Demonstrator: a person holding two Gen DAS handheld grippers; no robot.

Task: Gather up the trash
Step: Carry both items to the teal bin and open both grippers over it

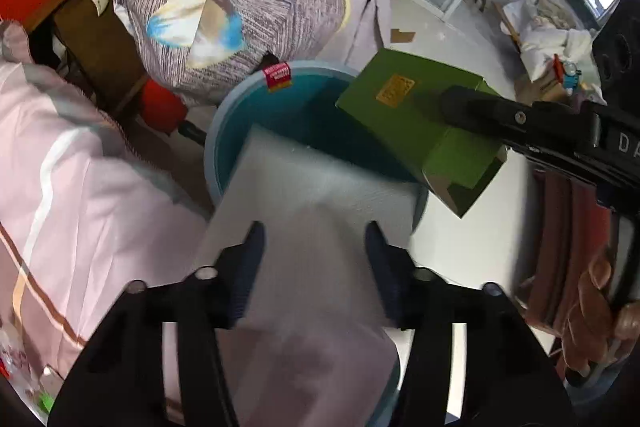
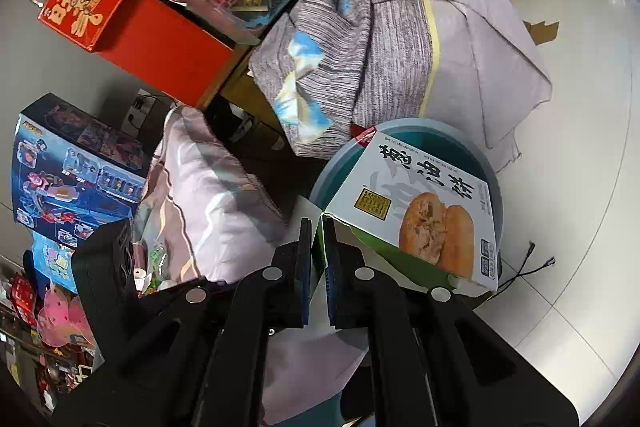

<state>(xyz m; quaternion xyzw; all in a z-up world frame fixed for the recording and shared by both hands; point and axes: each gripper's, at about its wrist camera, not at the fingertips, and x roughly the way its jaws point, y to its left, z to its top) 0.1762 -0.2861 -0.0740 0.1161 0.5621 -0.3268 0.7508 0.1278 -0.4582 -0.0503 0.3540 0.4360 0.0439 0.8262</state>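
Green box (image 1: 416,123) clamped by its flap in right gripper (image 2: 318,227): tip over blue bin (image 1: 240,107), then release; left gripper (image 1: 316,239) apart around white sheet (image 1: 316,187).

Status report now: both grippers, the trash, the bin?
Right gripper shut on pastry box, over blue bin. Left gripper open; white foam sheet between its fingers, leaning into bin.
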